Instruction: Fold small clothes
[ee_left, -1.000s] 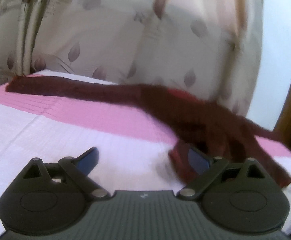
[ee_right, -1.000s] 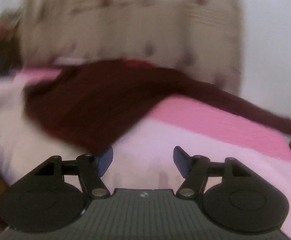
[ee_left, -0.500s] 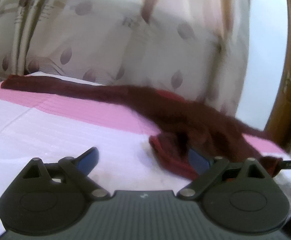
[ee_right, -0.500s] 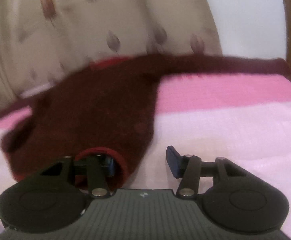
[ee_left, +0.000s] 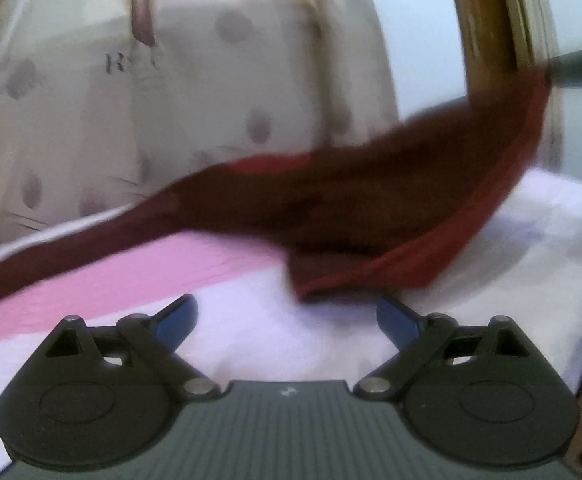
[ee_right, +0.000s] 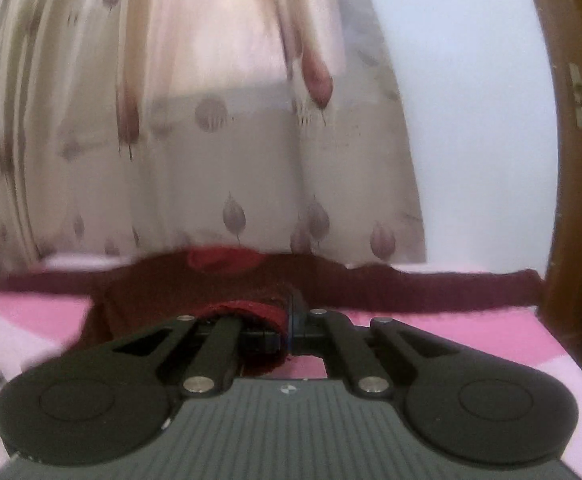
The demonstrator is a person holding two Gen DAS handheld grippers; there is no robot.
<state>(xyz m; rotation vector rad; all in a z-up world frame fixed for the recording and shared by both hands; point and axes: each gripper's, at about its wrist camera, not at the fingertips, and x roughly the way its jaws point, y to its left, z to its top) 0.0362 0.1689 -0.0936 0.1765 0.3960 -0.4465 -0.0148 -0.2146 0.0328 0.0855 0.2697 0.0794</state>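
A dark maroon sweater (ee_left: 355, 216) with a red hem lies on the pink-and-white bed cover (ee_left: 139, 276), sleeves spread left and right. In the right wrist view my right gripper (ee_right: 289, 320) is shut on the red hem of the sweater (ee_right: 211, 280) and holds it raised off the bed. The left wrist view shows that hem corner pulled up to the upper right by the right gripper (ee_left: 575, 66). My left gripper (ee_left: 287, 320) is open, blue pads apart, just short of the hanging hem with nothing between them.
A beige curtain (ee_right: 219, 120) with leaf prints hangs behind the bed. A brown wooden door (ee_right: 579, 160) with a handle stands at the right, next to a white wall (ee_right: 471, 100). The bed's far edge meets the curtain.
The right gripper closed on the sweater's red hem and lifted it. The hem now hangs stretched up to the right in the left wrist view. The left gripper rolled and shifted, still open.
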